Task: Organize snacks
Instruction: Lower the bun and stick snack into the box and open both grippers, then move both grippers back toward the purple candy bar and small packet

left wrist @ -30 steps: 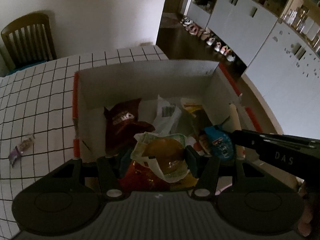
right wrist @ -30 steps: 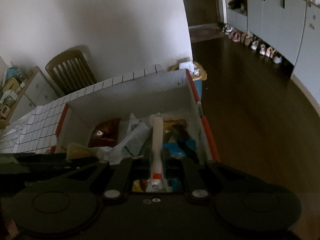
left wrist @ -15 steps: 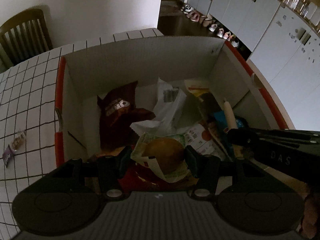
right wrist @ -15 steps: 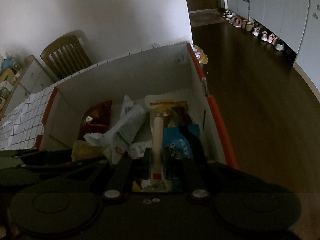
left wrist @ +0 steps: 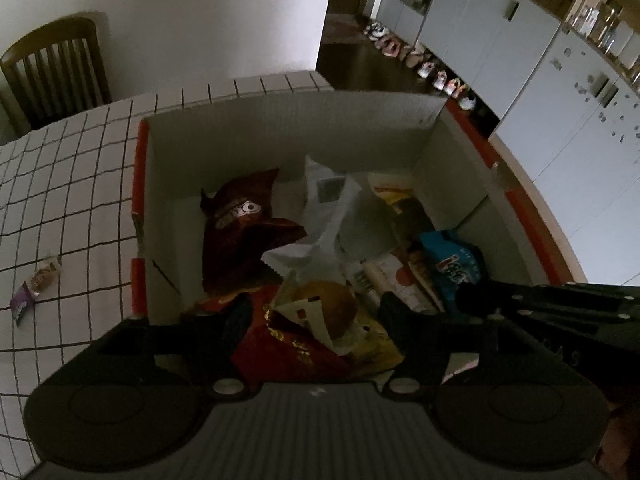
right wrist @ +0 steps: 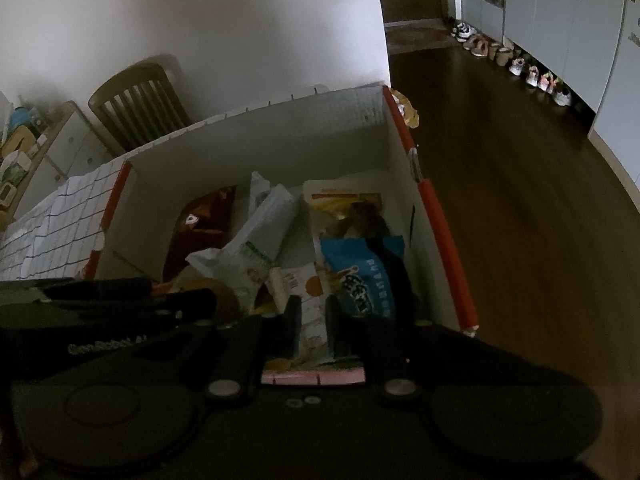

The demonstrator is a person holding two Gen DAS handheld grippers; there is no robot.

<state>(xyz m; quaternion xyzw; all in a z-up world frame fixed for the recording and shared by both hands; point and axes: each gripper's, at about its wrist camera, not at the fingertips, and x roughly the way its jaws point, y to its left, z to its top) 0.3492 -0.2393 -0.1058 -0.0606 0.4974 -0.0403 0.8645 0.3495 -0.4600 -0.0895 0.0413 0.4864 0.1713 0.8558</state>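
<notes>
A white cardboard box point(left wrist: 138, 184) with orange edges stands on the checked table and holds several snack packets. My left gripper point(left wrist: 316, 300) hangs over its near side, jaws opening. A wrapped bun point(left wrist: 324, 308) lies between its fingers on a red packet point(left wrist: 288, 348), and neither pad presses it. My right gripper point(right wrist: 313, 304) is low in the box point(right wrist: 430, 208), jaws opening by a narrow gap with nothing held, above a white-and-orange packet point(right wrist: 304, 288). A blue packet point(right wrist: 364, 276), a white bag point(right wrist: 260, 232) and a dark red chip bag point(right wrist: 200, 224) lie further in.
A small wrapped candy point(left wrist: 38, 280) lies on the tablecloth point(left wrist: 60, 200) left of the box. A wooden chair point(left wrist: 52, 68) stands behind the table by the wall. To the right are dark floor, white cabinets point(left wrist: 560, 92) and a row of shoes point(left wrist: 420, 64).
The left jaws have widened and let go of the wrapped bun, which now rests in the box. The pale stick that the right gripper held is gone from between its fingers.
</notes>
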